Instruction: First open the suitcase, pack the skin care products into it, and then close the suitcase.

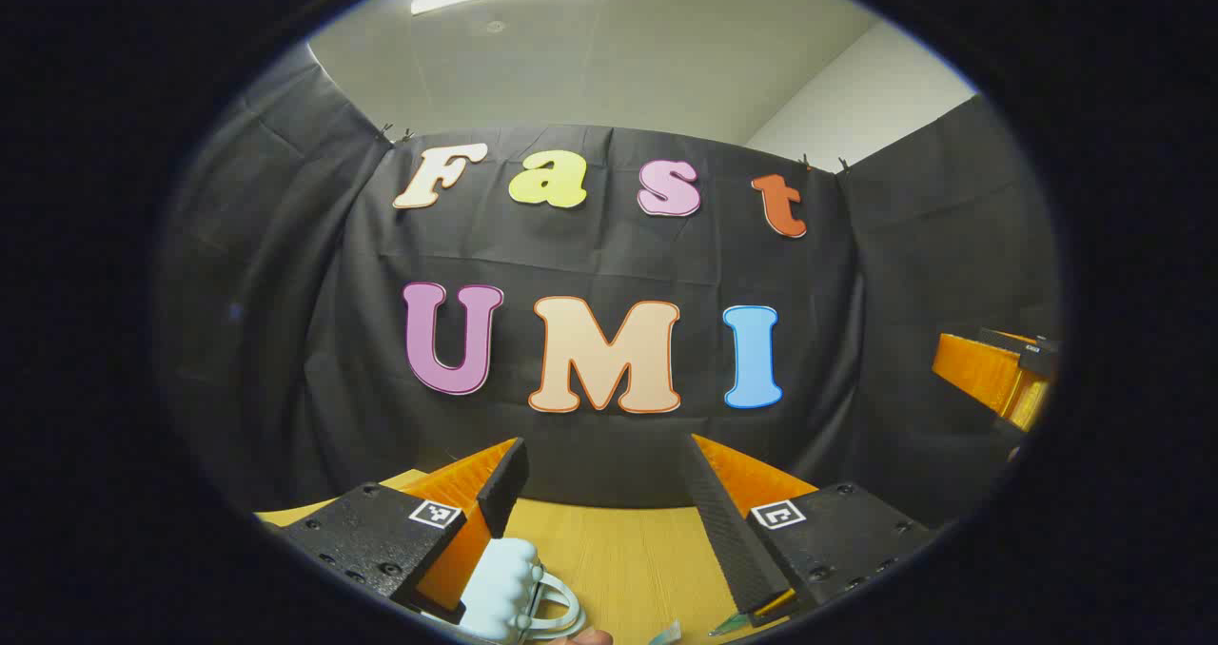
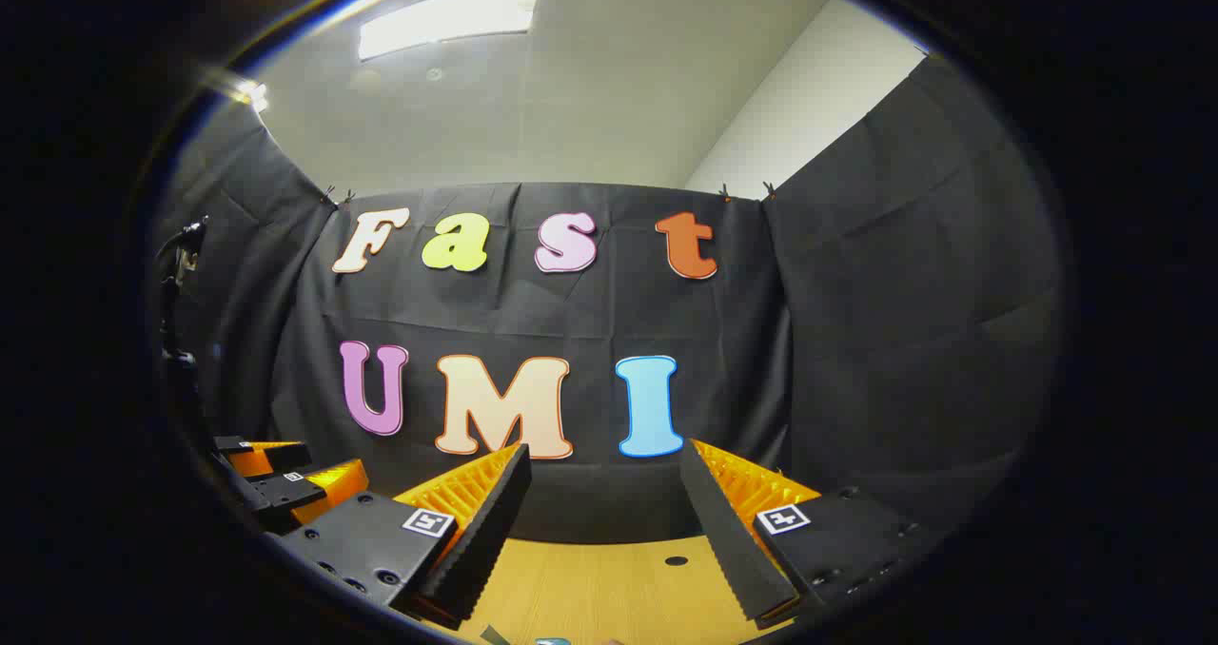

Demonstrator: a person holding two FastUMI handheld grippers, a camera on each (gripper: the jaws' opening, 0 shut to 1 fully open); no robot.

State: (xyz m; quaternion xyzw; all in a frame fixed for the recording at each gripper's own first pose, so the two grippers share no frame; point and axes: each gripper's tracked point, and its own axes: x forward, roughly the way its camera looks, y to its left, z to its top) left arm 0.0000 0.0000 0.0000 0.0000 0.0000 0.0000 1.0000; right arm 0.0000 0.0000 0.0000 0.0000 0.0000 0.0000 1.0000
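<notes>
Wooden table [image 1: 618, 550]; pale blue ribbed item [image 1: 502, 578] at 7 o'clock by left tongs [image 1: 609, 474], apart; right tongs [image 2: 604, 478] apart, holding nothing

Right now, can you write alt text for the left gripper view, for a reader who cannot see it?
The left gripper is open above a wooden table, facing the black cloth wall. A pale blue ridged item lies by one finger, and the other gripper shows at the far edge.
</notes>
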